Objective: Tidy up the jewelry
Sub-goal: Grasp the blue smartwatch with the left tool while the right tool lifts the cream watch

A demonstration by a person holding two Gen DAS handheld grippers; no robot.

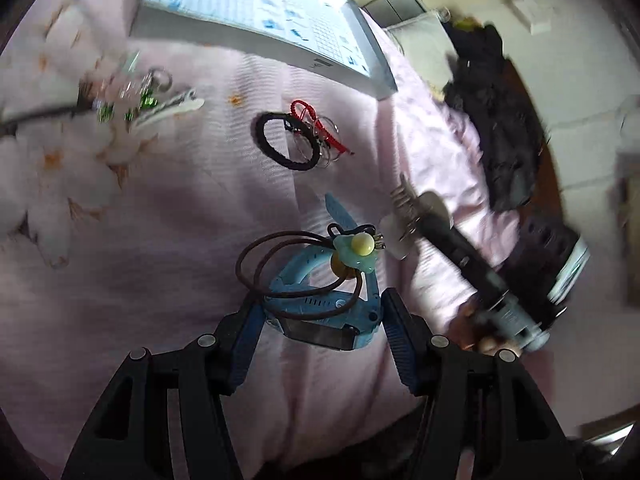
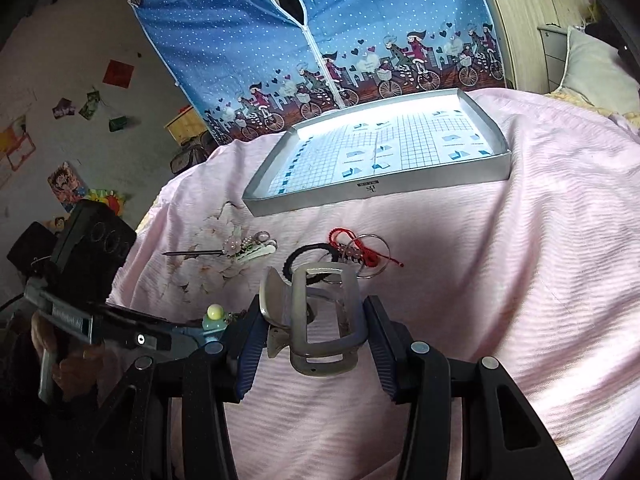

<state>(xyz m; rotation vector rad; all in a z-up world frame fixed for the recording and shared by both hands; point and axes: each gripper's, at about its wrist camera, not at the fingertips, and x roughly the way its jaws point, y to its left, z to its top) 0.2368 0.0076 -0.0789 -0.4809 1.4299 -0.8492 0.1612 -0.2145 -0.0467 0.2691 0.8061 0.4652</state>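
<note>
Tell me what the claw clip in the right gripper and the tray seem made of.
Translucent grey claw hair clip: likely glossy plastic, since the bedspread shows through it. Shallow grey tray with a grid-printed floor: probably matte cardboard, given its thin, flat, folded-looking walls; not certain.

Pink bedspread, blue fabric wardrobe
</note>
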